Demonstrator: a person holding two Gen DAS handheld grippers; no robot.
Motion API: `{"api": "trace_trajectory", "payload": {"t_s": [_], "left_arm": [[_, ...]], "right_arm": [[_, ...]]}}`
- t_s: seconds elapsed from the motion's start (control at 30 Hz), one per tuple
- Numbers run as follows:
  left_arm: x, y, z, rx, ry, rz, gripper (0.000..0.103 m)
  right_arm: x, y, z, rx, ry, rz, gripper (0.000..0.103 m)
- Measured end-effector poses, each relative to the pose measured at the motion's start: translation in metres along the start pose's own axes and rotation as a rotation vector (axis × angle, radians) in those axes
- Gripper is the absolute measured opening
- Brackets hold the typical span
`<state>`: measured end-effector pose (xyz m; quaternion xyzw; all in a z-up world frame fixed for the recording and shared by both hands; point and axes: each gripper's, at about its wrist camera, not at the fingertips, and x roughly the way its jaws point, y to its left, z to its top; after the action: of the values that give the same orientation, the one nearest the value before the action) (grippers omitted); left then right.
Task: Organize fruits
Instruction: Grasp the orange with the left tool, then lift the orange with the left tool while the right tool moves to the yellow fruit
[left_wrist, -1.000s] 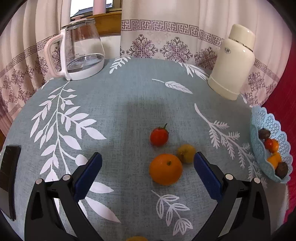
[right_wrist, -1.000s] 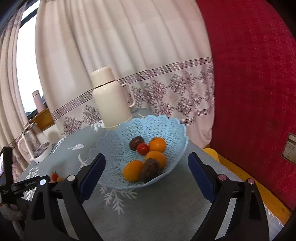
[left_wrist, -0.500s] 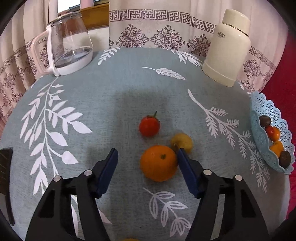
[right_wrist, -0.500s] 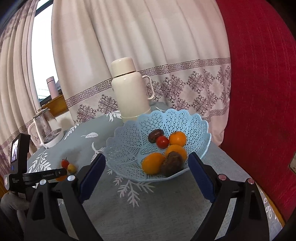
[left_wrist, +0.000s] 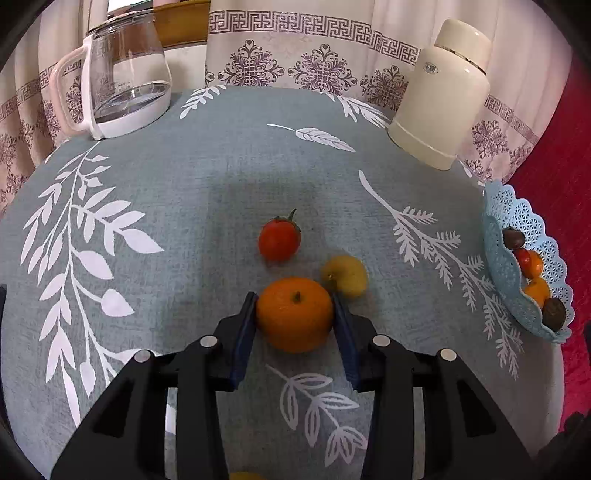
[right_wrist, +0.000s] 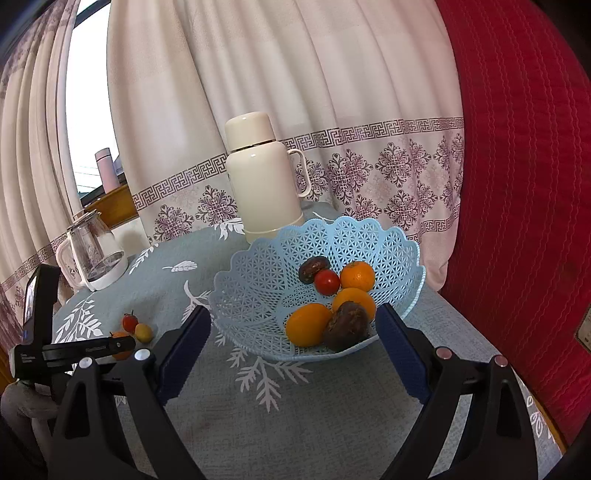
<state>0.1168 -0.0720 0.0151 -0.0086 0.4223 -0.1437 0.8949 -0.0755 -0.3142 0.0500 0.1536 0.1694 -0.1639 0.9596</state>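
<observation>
Left claw: matt black plastic arms, dark blue pads, round silver screw heads on the knuckles.
Right claw: same black arms and blue pads; two silver and two reddish screw heads.

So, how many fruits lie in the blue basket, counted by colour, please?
In the blue basket:
Orange fruits: 3
Red fruit: 1
Dark brown fruits: 2
Total: 6
</observation>
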Motion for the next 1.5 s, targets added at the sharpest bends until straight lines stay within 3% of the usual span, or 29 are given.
{"api": "trace_trajectory", "payload": {"t_s": [0.33, 0.57, 0.8, 1.0, 1.13, 1.37, 1.5], "left_arm": [[-0.047, 0.019, 0.012, -0.049, -0.114, -0.019, 0.042], [-0.090, 0.051, 0.014, -0.087, -0.198, 0.008, 0.042], [-0.120, 0.082, 0.003, -0.118, -0.260, 0.086, 0.042], [-0.133, 0.101, -0.011, -0.150, -0.281, 0.116, 0.042], [-0.139, 0.113, -0.021, -0.174, -0.289, 0.128, 0.042], [-0.146, 0.129, -0.037, -0.201, -0.295, 0.149, 0.042], [-0.144, 0.137, -0.045, -0.228, -0.286, 0.144, 0.042]], "right_arm": [[0.002, 0.001, -0.002, 0.002, 0.014, 0.004, 0.090], [0.004, 0.008, -0.002, -0.014, 0.045, 0.025, 0.090], [0.005, 0.041, -0.007, -0.010, 0.170, 0.226, 0.090], [-0.001, 0.119, -0.026, -0.174, 0.260, 0.412, 0.090], [-0.001, 0.158, -0.040, -0.247, 0.329, 0.483, 0.089], [0.019, 0.206, -0.064, -0.331, 0.489, 0.564, 0.061], [0.030, 0.223, -0.076, -0.379, 0.537, 0.559, 0.052]]}}
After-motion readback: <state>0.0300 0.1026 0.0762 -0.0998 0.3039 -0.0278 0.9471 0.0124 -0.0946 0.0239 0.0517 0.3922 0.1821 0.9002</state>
